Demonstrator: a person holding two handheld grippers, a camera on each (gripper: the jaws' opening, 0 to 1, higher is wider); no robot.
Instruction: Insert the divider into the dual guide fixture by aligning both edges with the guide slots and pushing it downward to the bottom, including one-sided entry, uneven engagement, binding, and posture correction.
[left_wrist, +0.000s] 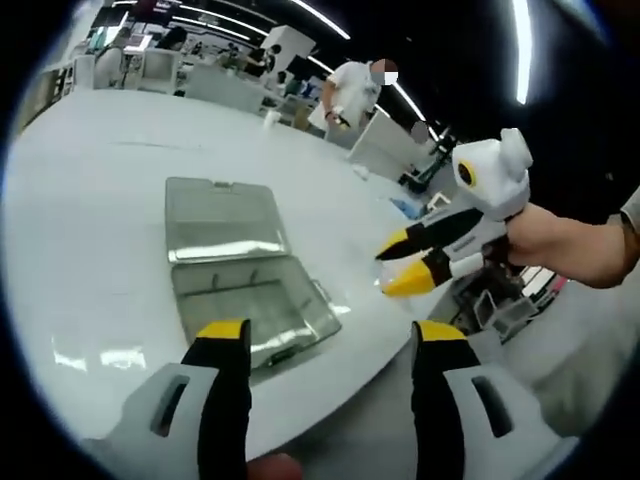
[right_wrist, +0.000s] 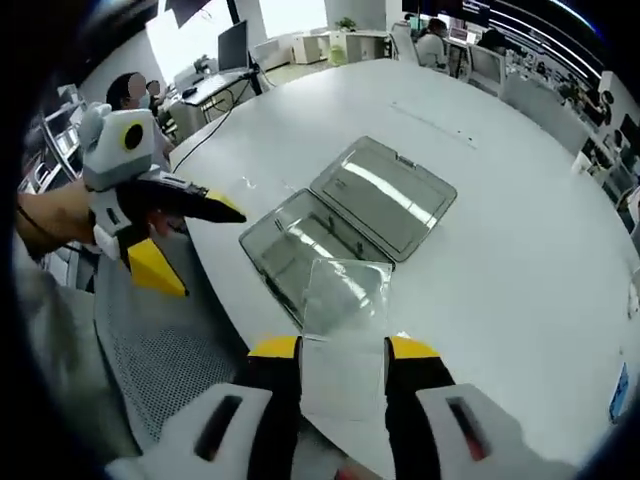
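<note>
divider (right_wrist: 345, 330) upright in right gripper (right_wrist: 343, 348), long axis toward case (right_wrist: 350, 215)

Clear divider (right_wrist: 345, 300) tilts above open transparent fixture case (right_wrist: 350, 220) on table.

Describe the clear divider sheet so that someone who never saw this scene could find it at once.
Start at the white round table and find the open smoky-grey plastic case lying flat near its edge. Just in front of the case, the right gripper holds a thin sheet between its yellow-tipped jaws: the divider. Unlike the tinted, hinged case, it is a single, colourless, see-through panel raised above the table.
</note>
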